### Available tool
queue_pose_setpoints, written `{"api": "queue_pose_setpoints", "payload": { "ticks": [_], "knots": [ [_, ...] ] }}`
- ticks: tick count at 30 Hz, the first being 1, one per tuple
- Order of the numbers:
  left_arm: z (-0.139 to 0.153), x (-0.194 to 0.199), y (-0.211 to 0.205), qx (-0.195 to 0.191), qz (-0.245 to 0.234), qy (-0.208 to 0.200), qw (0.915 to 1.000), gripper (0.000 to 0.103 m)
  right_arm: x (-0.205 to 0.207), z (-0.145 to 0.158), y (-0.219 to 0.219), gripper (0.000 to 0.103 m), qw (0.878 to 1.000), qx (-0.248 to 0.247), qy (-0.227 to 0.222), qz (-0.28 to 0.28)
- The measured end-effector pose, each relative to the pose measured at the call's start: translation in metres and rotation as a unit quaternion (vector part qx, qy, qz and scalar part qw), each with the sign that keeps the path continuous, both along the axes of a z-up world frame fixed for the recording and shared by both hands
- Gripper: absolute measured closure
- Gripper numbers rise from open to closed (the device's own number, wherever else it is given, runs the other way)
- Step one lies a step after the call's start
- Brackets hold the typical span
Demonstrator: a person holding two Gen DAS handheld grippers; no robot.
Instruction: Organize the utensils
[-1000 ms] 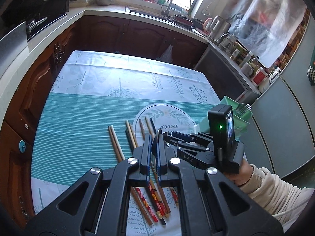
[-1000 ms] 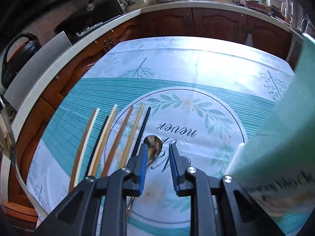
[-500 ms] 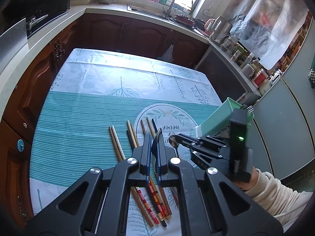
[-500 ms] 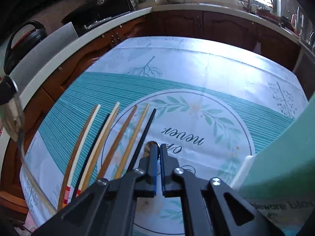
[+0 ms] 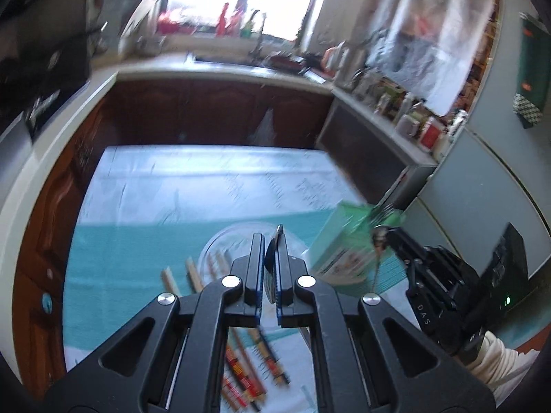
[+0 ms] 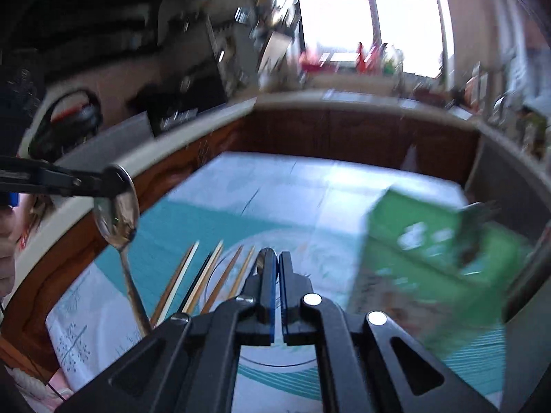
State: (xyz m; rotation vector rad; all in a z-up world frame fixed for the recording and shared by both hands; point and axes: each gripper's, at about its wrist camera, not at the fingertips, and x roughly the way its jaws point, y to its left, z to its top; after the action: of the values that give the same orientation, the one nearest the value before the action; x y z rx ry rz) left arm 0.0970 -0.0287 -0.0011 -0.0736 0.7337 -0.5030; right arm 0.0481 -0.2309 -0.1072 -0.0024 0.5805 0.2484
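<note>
My left gripper (image 5: 270, 241) is shut on a metal spoon (image 5: 275, 251), held by the bowl edge-on, raised above the table. In the right wrist view that spoon (image 6: 118, 213) hangs handle-down from the left gripper's fingers (image 6: 86, 182). My right gripper (image 6: 275, 258) is shut on a second spoon (image 6: 260, 261) whose bowl peeks out at the fingertips. In the left wrist view the right gripper (image 5: 382, 232) holds this spoon (image 5: 377, 258) beside the green utensil box (image 5: 347, 241). Several chopsticks (image 6: 206, 275) lie on the tablecloth.
The green box (image 6: 430, 251) stands at the table's right side with fork tines (image 6: 482, 208) sticking out. The table (image 5: 193, 186) is ringed by brown cabinets and a counter. Both views are motion-blurred.
My right gripper shut on the spoon on the table and lifted it toward the green box. Both grippers rose and tilted up.
</note>
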Motion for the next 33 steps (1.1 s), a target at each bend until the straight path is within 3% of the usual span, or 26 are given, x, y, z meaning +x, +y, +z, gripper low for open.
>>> {"api": "queue_pose_setpoints", "payload": {
  "ticks": [3, 8, 16, 23, 28, 33],
  "knots": [
    [0.028, -0.003, -0.029, -0.004, -0.016, -0.032, 0.9993, 0.100, -0.030, 0.023, -0.016, 0.102, 0.996, -0.021, -0.071, -0.044],
    [0.068, -0.001, -0.081, -0.018, -0.029, -0.075, 0.9966, 0.100, -0.066, 0.054, -0.045, 0.102, 0.970, -0.058, -0.192, -0.140],
    [0.100, 0.012, -0.164, -0.012, -0.020, -0.137, 0.9904, 0.100, -0.068, 0.064, -0.089, 0.102, 0.921, -0.082, -0.286, -0.251],
    [0.076, 0.035, -0.229, 0.021, -0.029, -0.148, 0.9884, 0.100, -0.055, 0.055, -0.112, 0.102, 0.905, -0.086, -0.299, -0.289],
    [0.038, 0.053, -0.252, 0.043, -0.037, -0.133, 0.9895, 0.100, -0.050, 0.047, -0.116, 0.102, 0.902, -0.095, -0.303, -0.292],
    [0.015, 0.058, -0.254, 0.040, -0.064, -0.120, 0.9899, 0.100, -0.043, 0.039, -0.114, 0.102, 0.903, -0.108, -0.306, -0.282]
  ]
}}
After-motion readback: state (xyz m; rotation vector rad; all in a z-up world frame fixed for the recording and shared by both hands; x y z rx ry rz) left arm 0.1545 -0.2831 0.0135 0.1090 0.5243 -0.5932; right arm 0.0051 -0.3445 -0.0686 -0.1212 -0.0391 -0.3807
